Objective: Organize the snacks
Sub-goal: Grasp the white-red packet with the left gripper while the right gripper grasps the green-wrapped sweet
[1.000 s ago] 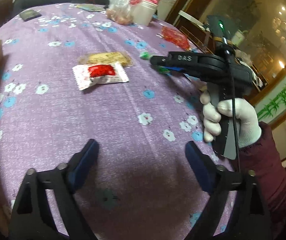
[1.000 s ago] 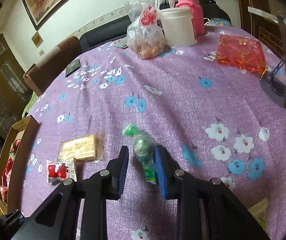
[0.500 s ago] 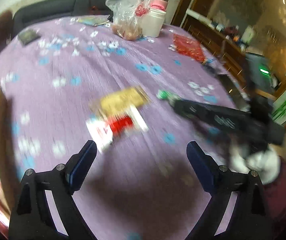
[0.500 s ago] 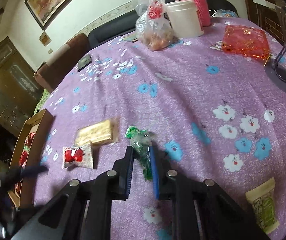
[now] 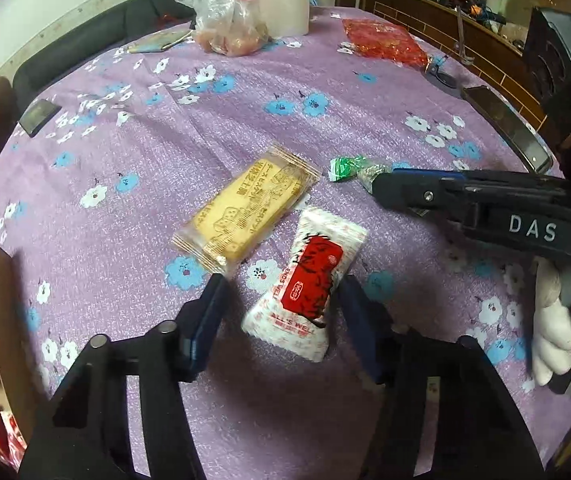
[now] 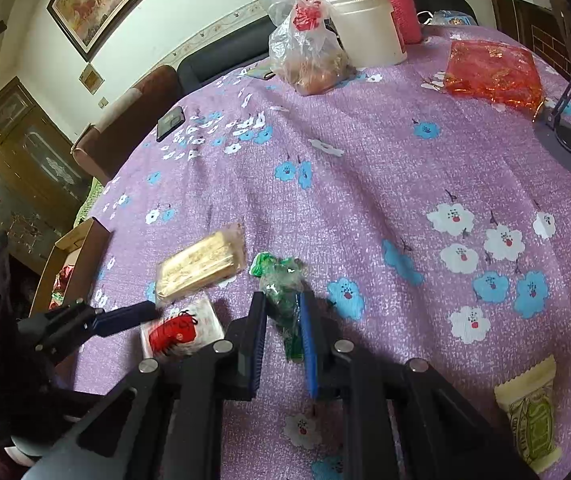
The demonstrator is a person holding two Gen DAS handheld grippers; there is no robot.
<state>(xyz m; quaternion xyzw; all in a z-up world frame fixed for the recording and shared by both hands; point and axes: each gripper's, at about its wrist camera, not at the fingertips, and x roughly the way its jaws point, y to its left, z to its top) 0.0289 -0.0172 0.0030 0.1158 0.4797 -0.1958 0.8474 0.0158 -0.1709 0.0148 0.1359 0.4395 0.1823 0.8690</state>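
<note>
Several snacks are seen lying loose on the purple flowered tablecloth (image 6: 365, 168), so the sorting is judged to be only partly done. At the left edge a cardboard box (image 6: 81, 248) is seen, with red and green wrappers already inside, though how many cannot be told from the narrow slice in view.

The right gripper (image 6: 281, 320) is closed narrowly on a green-wrapped candy (image 6: 281, 284), whose twisted end sticks out toward the far side. Whether the candy is lifted clear of the cloth cannot be told.

The left gripper (image 5: 281, 300) is held wide, its blue pads set on either side of a red-and-white packet (image 5: 309, 284); the pads are near the wrapper, but no contact is seen. Just beyond, a yellow biscuit packet (image 5: 249, 208) is lying untouched, its near corner almost meeting the left pad.

At the near right, a pale green-printed packet (image 6: 531, 412) is also left on the cloth, well apart from the others. At least four items are therefore judged to remain for the box.
</note>
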